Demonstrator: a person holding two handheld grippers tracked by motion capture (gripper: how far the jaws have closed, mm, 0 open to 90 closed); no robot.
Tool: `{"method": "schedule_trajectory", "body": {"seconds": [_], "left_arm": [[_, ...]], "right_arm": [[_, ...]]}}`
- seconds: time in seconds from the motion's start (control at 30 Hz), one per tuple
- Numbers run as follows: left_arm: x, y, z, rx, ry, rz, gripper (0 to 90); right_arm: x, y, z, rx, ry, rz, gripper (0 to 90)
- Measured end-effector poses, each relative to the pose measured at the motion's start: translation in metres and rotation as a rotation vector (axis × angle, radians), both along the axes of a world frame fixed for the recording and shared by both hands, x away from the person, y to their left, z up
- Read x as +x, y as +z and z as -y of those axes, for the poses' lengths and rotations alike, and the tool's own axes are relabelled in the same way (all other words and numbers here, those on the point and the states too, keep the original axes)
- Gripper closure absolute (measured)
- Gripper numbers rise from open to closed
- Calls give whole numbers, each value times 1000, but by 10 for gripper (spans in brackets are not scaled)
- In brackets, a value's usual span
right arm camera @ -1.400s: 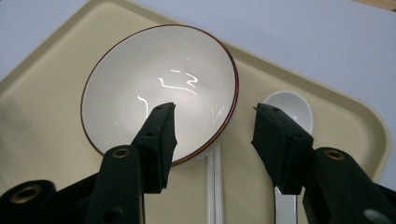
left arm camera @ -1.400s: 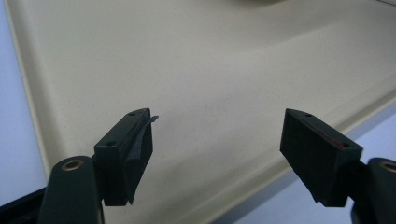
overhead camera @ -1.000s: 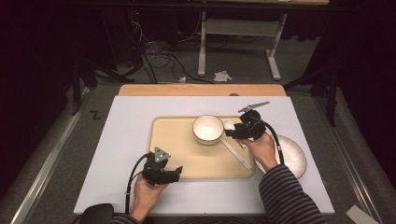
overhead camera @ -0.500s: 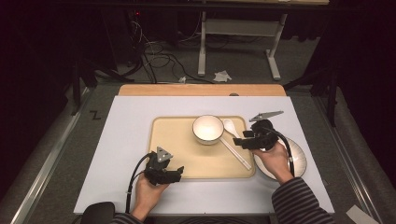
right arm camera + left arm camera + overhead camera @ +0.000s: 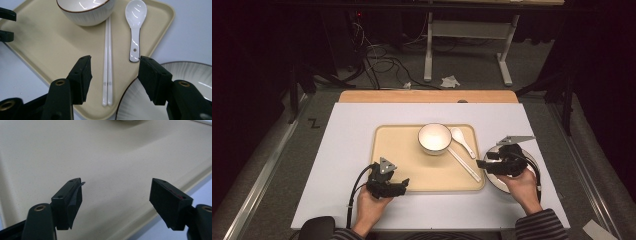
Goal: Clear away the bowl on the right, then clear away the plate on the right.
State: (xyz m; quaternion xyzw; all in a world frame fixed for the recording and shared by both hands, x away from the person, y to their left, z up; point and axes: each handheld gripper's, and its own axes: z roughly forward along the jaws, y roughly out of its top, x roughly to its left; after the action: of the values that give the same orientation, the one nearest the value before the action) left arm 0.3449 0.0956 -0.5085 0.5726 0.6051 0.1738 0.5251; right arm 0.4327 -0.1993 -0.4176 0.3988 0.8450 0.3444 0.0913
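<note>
A beige tray (image 5: 399, 150) lies mid-table and holds a white bowl (image 5: 434, 138), a white spoon (image 5: 462, 141) and white chopsticks (image 5: 464, 164). My left gripper (image 5: 404, 185) rests at the tray's near edge, open and empty, and its own view looks across the bare tray (image 5: 100, 157). My right gripper (image 5: 479, 164) hovers over a white plate (image 5: 532, 156) to the right of the tray, open and empty. Its view looks past the plate (image 5: 136, 106) to the chopsticks (image 5: 108, 62), spoon (image 5: 135, 15) and bowl (image 5: 85, 10).
A white mat (image 5: 347, 145) covers the table, with a wooden strip (image 5: 427, 96) along its far edge. Beyond it are a dark floor, cables and a desk frame (image 5: 467, 45). The left gripper (image 5: 6, 25) shows at the left edge of the right gripper view.
My right gripper has drawn back from beside the bowl, moving right and nearer to me, and now hangs over the plate. The left gripper has stayed put.
</note>
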Motion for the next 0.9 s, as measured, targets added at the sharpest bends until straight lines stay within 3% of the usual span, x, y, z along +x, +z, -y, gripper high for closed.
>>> {"method": "schedule_trajectory", "body": {"seconds": [0.27,0.53,0.6,0.7,0.9], "left_arm": [[0,0,0,-1,-1,0,265],[-2,3,-1,-18,-10,0,265],[-3,3,-1,-14,-15,0,264],[-3,3,-2,-19,-11,3,263],[-4,5,-3,-26,-10,7,264]], "right_arm": [[-19,-5,25,2,-18,17,497],[-37,-17,46,23,-57,15,495],[-40,-20,52,38,-71,18,454],[-44,-21,54,1,-79,19,426],[-46,-26,58,-7,-90,38,419]]}}
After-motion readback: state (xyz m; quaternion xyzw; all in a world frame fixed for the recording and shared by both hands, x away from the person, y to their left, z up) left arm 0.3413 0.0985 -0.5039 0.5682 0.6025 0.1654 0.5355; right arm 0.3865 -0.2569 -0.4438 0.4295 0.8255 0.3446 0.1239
